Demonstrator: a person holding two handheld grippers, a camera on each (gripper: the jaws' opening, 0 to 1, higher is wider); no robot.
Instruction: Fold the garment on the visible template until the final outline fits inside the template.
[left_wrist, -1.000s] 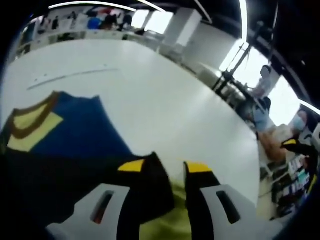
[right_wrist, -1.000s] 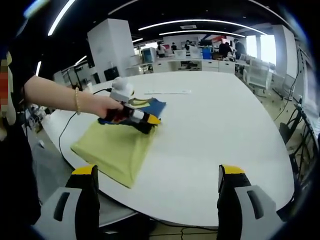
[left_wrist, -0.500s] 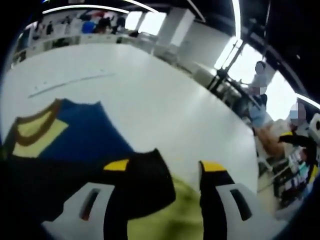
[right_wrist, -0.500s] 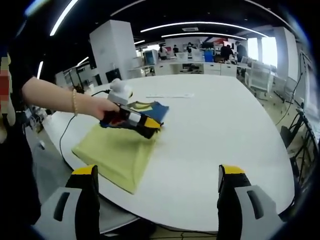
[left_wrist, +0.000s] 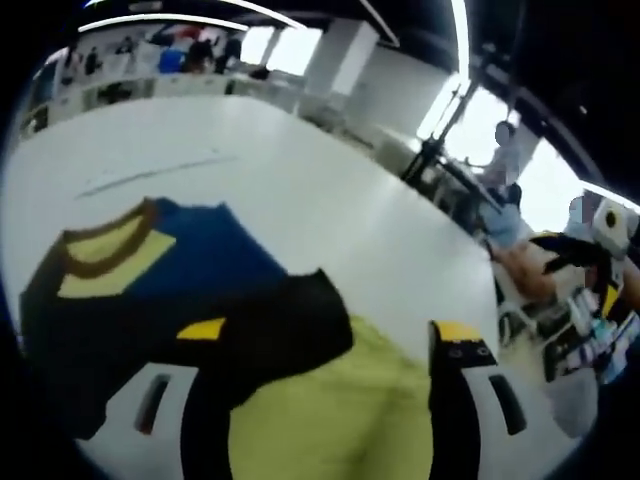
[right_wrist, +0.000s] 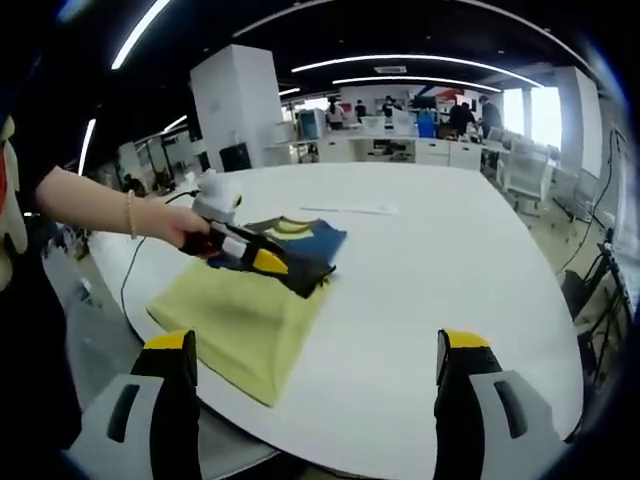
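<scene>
A dark blue and black garment (left_wrist: 190, 275) with a yellow, brown-edged collar (left_wrist: 105, 262) lies bunched over the far end of a yellow-green template sheet (left_wrist: 340, 420) on a white table (left_wrist: 300, 200). My left gripper (left_wrist: 328, 330) is open, jaws wide apart on either side of a black flap (left_wrist: 290, 325) that rests on the template. In the right gripper view a hand holds the left gripper (right_wrist: 285, 268) low over the garment (right_wrist: 305, 240) and template (right_wrist: 235, 325). My right gripper (right_wrist: 315, 342) stands open above the table's near edge, with nothing between its fingers.
A thin white strip (right_wrist: 350, 209) lies on the table beyond the garment. A black cable (right_wrist: 128, 280) runs off the table's left edge. The white table (right_wrist: 450, 260) stretches wide to the right. Desks and people are far behind; people sit past the table edge (left_wrist: 510, 200).
The left gripper's jaws have spread from partly closed around the black flap to wide open, letting it go. The flap now lies flat on the template. The right gripper stays open.
</scene>
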